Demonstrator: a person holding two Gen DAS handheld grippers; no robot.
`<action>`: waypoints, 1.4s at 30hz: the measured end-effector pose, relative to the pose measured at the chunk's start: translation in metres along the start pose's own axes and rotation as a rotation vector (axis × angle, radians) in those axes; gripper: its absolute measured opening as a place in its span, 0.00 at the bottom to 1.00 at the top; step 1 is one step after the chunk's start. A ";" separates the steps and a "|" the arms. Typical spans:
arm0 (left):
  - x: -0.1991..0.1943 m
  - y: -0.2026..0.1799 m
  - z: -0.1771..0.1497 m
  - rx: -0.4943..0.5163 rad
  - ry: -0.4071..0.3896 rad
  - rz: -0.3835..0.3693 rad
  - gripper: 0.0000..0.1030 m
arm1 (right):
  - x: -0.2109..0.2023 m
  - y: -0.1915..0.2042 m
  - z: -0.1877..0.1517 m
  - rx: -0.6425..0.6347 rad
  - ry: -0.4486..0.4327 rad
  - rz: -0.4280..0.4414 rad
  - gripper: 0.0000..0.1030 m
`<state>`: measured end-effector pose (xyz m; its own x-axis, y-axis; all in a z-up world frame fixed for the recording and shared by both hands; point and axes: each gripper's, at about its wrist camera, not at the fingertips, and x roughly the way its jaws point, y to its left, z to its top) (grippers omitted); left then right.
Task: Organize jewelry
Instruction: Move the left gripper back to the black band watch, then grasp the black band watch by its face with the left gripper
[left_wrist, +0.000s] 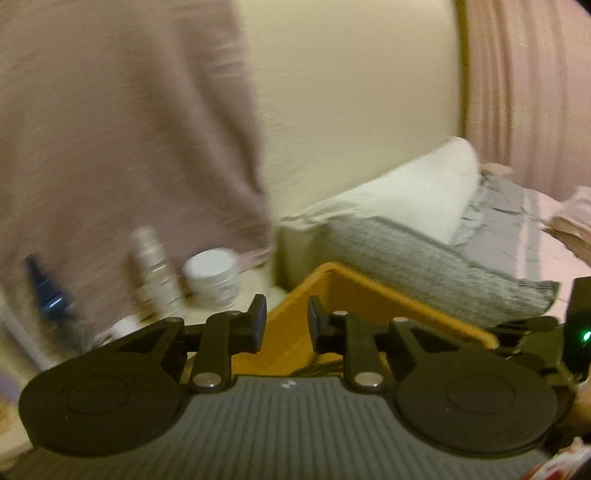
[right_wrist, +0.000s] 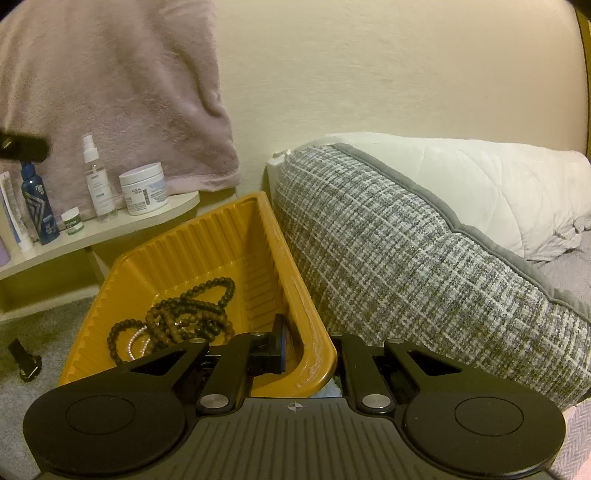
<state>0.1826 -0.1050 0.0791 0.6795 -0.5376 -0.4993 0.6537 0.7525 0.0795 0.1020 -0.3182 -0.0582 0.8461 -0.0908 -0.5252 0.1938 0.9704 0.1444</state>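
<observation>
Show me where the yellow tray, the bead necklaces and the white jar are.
yellow tray (right_wrist: 192, 236), right wrist view, ribbed far wall.
bead necklaces (right_wrist: 184, 317), right wrist view, middle of the tangled pile.
white jar (right_wrist: 144, 192), right wrist view, labelled side.

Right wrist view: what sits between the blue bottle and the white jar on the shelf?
A small green-labelled pot and a clear spray bottle stand between the blue bottle and the white jar, seen in the right wrist view.
</observation>
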 end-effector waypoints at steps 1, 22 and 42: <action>-0.005 0.007 -0.006 -0.013 0.001 0.029 0.21 | 0.000 0.000 0.000 -0.001 0.001 0.001 0.09; -0.059 0.084 -0.156 -0.357 0.150 0.436 0.24 | 0.001 0.003 -0.001 -0.016 0.008 -0.009 0.09; 0.007 0.095 -0.186 -0.380 0.183 0.303 0.73 | 0.006 0.001 -0.001 -0.035 0.018 -0.016 0.10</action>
<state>0.1877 0.0340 -0.0774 0.7277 -0.2244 -0.6482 0.2468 0.9673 -0.0578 0.1069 -0.3173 -0.0625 0.8340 -0.1031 -0.5420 0.1898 0.9760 0.1064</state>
